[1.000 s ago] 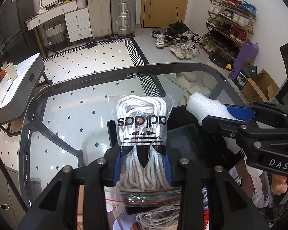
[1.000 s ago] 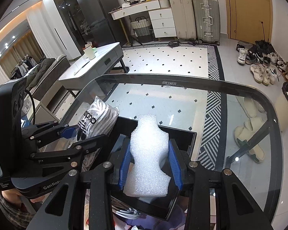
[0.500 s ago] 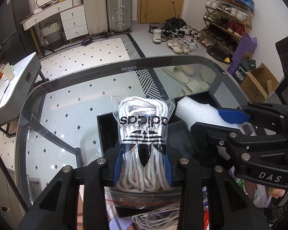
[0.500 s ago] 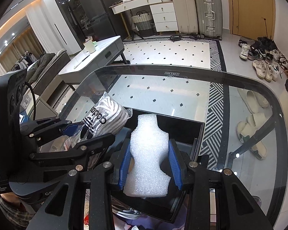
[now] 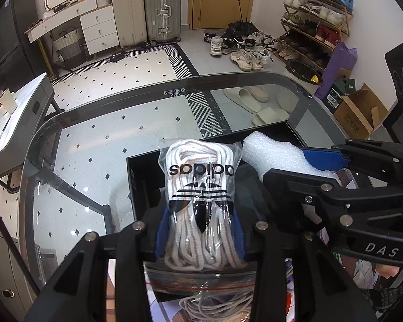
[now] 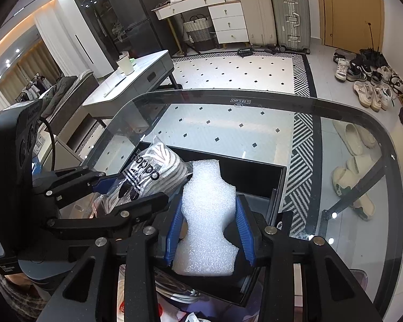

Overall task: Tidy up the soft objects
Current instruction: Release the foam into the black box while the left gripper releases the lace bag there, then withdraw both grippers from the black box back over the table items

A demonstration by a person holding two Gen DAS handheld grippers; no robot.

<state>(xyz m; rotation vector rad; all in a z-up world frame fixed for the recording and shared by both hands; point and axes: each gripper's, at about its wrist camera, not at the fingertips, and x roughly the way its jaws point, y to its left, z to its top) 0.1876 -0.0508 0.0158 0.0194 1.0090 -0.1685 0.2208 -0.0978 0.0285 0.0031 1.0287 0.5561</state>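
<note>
My left gripper (image 5: 198,230) is shut on a clear bag of white shoelaces (image 5: 200,187) with an adidas logo and holds it over a black open box (image 5: 145,177) on the glass table. The bag also shows in the right wrist view (image 6: 147,179). My right gripper (image 6: 209,230) is shut on a white foam piece (image 6: 207,220) and holds it over the same box (image 6: 255,177), just right of the bag. The foam also shows in the left wrist view (image 5: 274,155), beside the bag.
The glass table (image 6: 349,139) has a rounded dark edge. A white cable coil (image 5: 215,306) and a zip bag lie below the left gripper. Beyond the table lie slippers (image 6: 354,139), a shoe rack (image 5: 314,21), suitcases (image 6: 274,13) and a side table (image 6: 137,80).
Both grippers have moved forward and lower over the black box, carrying the shoelace bag and the foam. The box's rim now shows wider around both items.
</note>
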